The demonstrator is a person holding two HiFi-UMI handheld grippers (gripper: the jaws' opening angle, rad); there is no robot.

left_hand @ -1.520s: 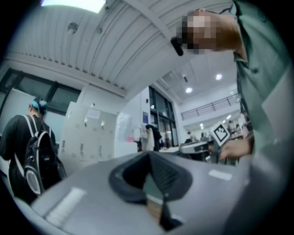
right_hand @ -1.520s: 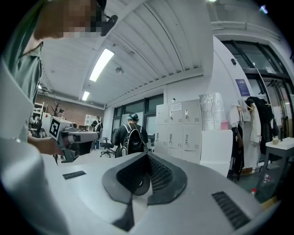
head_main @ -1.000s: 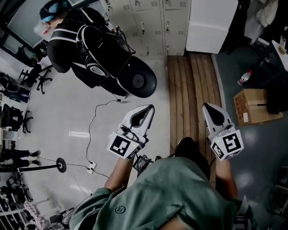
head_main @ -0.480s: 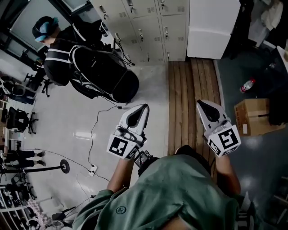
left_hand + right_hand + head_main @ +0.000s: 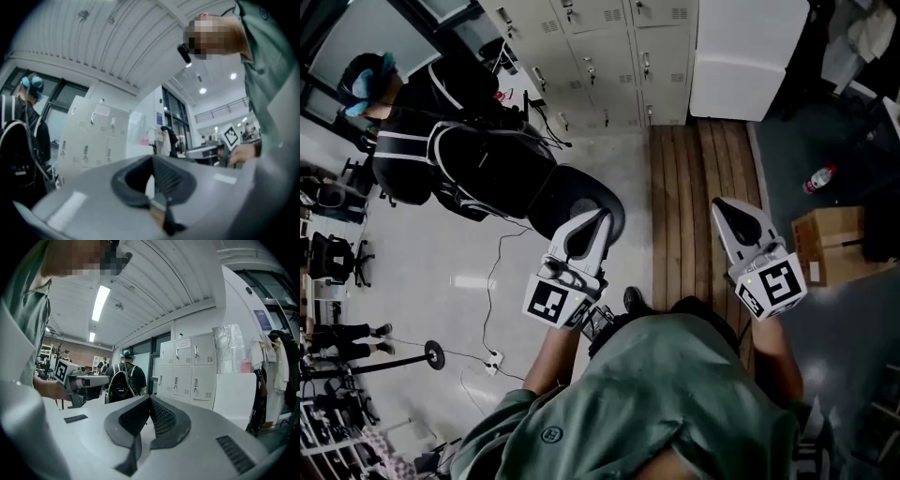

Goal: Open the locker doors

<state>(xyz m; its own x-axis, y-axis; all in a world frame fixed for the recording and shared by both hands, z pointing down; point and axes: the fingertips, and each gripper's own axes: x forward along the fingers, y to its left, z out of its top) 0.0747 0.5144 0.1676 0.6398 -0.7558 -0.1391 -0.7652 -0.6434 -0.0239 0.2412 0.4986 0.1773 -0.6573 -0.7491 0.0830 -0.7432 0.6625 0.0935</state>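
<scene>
Since every door on the lockers looks shut and nothing is in contact yet, I'd call this approach, with the task itself not started. Jaws on the left gripper are together with nothing between them. Same on the right gripper: pinched closed, empty. Both are held roughly level, long axes pointing forward and toed in slightly toward each other. Key geometry: the lockers sit ahead of both, well apart, beyond a strip of wooden boards. In the left gripper view the bank lies left of the jaw line. In the right gripper view it lies just right of the jaw line, with a white cabinet further right. Neither hand is clearly nearer, my call. The latches are small upright pulls, too small to judge how they work. A person with a backpack stands on the left gripper's side, close to the lockers, so doors nearer the cabinet look like the clearer target. Jaws likely need to open before hooking a latch.
</scene>
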